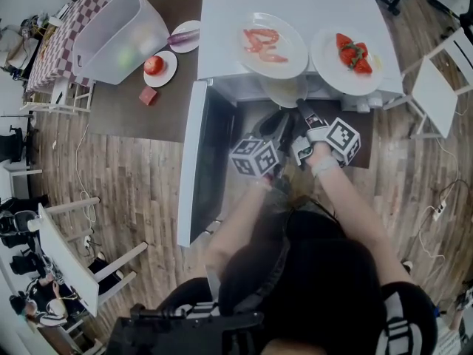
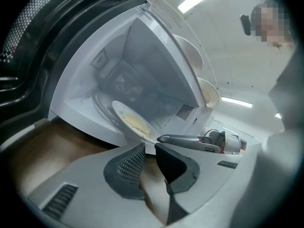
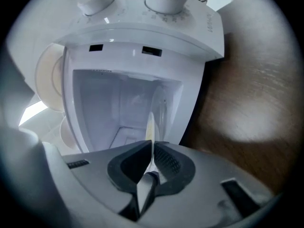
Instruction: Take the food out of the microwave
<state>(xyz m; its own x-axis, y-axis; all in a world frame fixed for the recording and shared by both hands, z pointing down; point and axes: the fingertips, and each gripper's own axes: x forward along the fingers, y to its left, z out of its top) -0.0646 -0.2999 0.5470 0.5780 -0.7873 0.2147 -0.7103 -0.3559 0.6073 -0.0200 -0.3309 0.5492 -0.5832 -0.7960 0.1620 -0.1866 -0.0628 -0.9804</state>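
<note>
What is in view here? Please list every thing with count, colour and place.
white microwave oven: one, white, on brown table, door open
round white plate with pale food: one, white, in oven's mouth
round white plates with red food: two, white, on oven's top
small white plate with tomato: one, white, left of oven
small white plate with purple vegetable: one, white, beside it
translucent plastic tub: one, whitish, table's left
small red block: one, red, table
left tongs: one, grey, open
right tongs: one, grey, shut on pale-food plate's rim

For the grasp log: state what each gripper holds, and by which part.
Right gripper: shut on the rim of the plate of food. Left gripper: jaws apart, holding nothing.
</note>
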